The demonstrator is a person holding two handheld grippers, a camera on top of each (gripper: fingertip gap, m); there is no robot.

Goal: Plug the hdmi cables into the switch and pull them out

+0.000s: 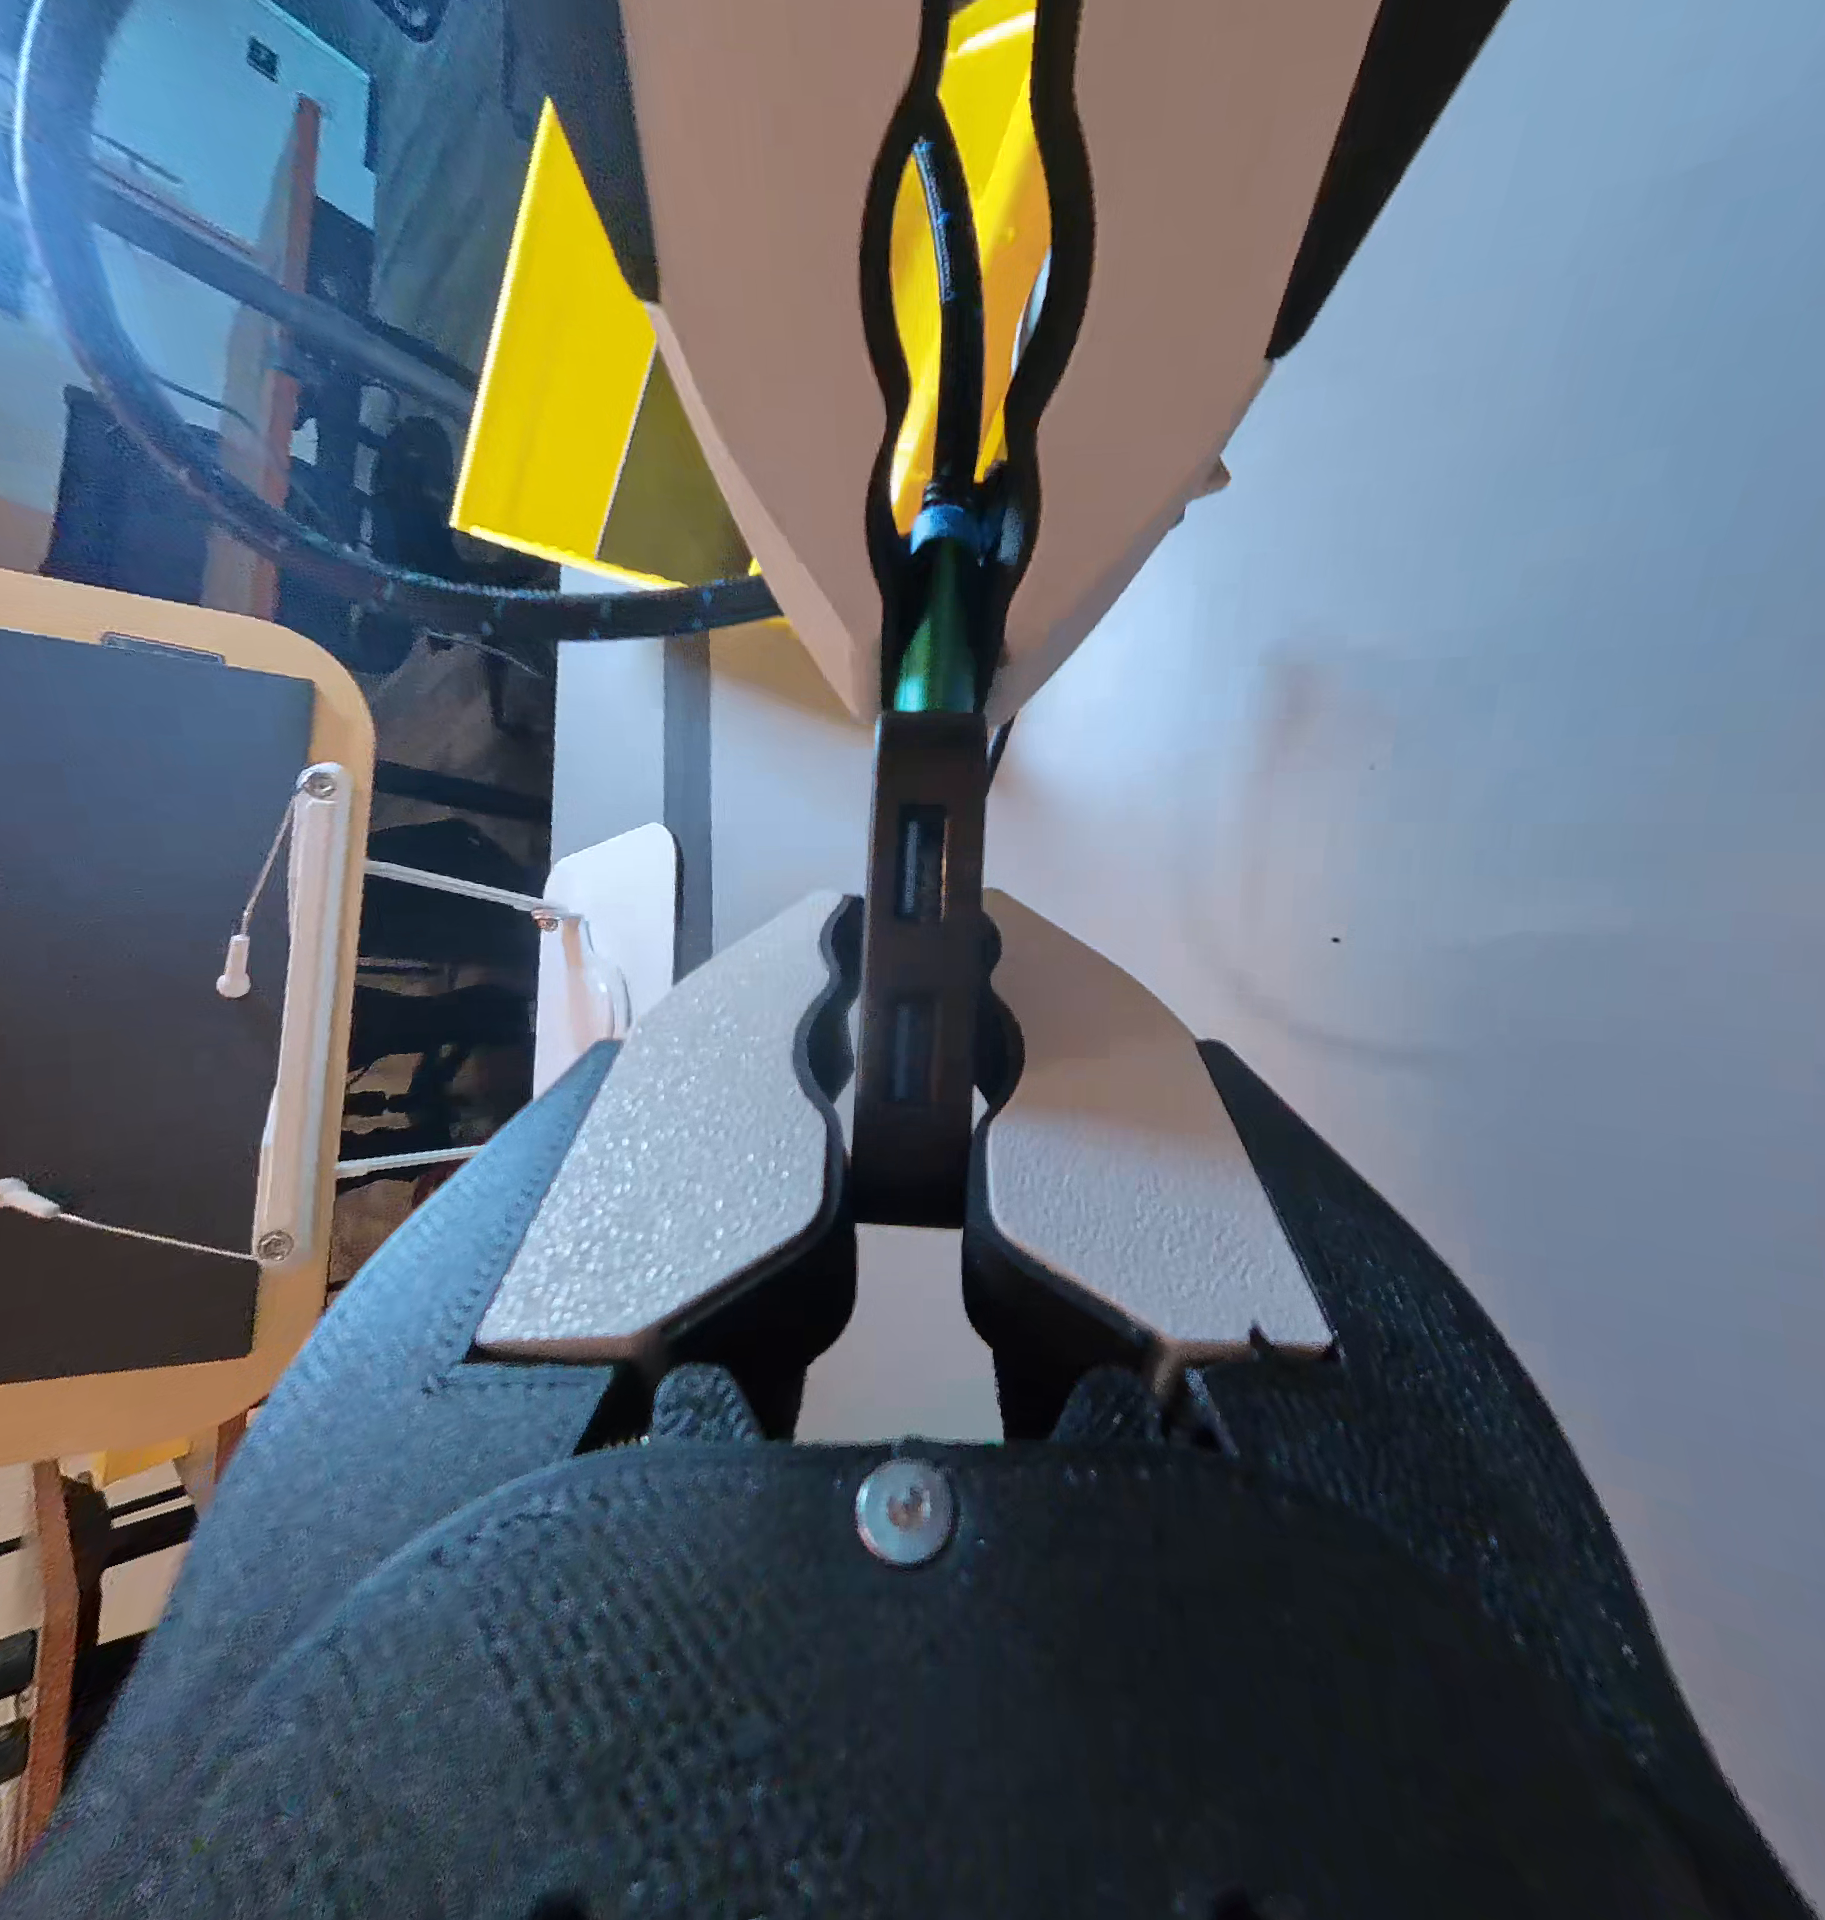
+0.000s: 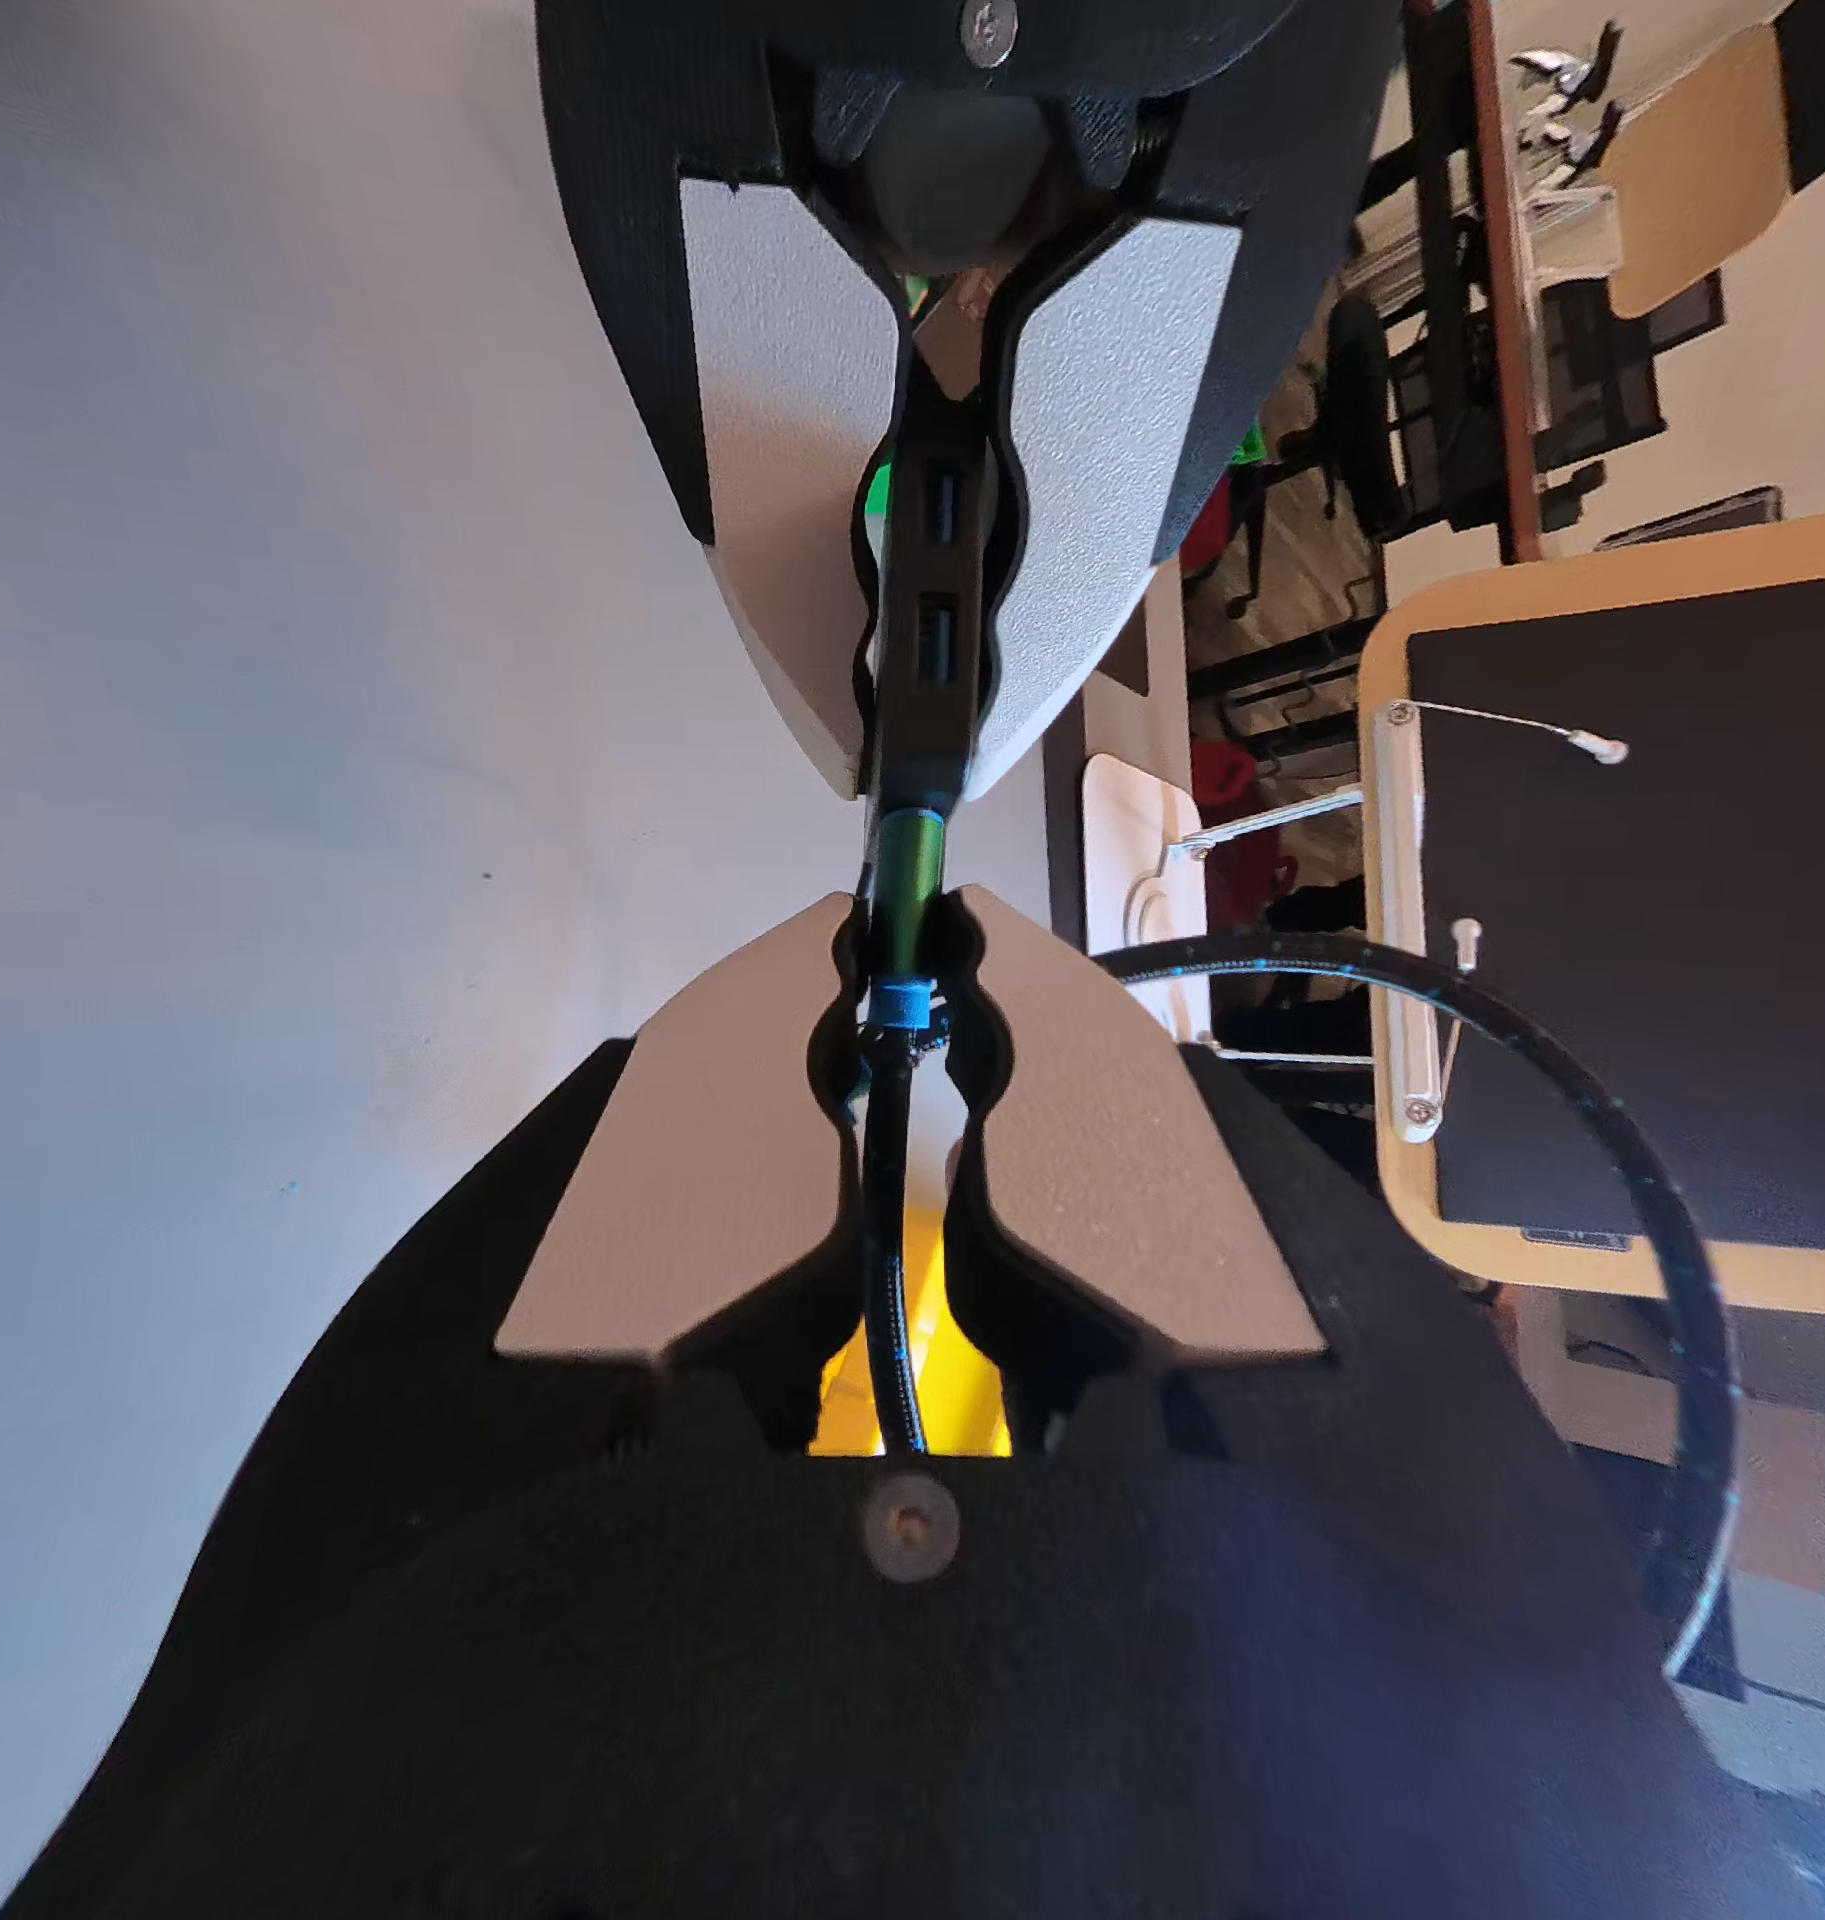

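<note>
White tabletop [image 1: 1510, 727] fills one side of both wrist views, and beyond its edge you look across a cluttered room with a pale-rimmed dark board [image 2: 1635, 935] strung with thin white wires, dark furniture and something yellow [image 1: 565, 416] behind the grippers.

You hold the two tools nose to nose above that surface. Your left gripper [image 1: 913, 1049] is clamped on the switch [image 1: 918, 935], a narrow black block, with its row of two side ports turned toward the camera so the end socket faces away from you. Your right gripper [image 2: 903, 966] is pinched on the green plug [image 2: 908, 883] of the hdmi cable [image 2: 892, 1247], just ahead of its blue collar, and the braided black lead runs back between the fingers and loops out wide (slack, so it should not drag on the plug).

The green shell meets the end of the switch with no gap that I can see, so the plug looks seated, or very nearly. Whether it is fully home I cannot tell. Gripping both parts close to the joint keeps them in line, which matters because a tilted pull could bind the connector.
</note>
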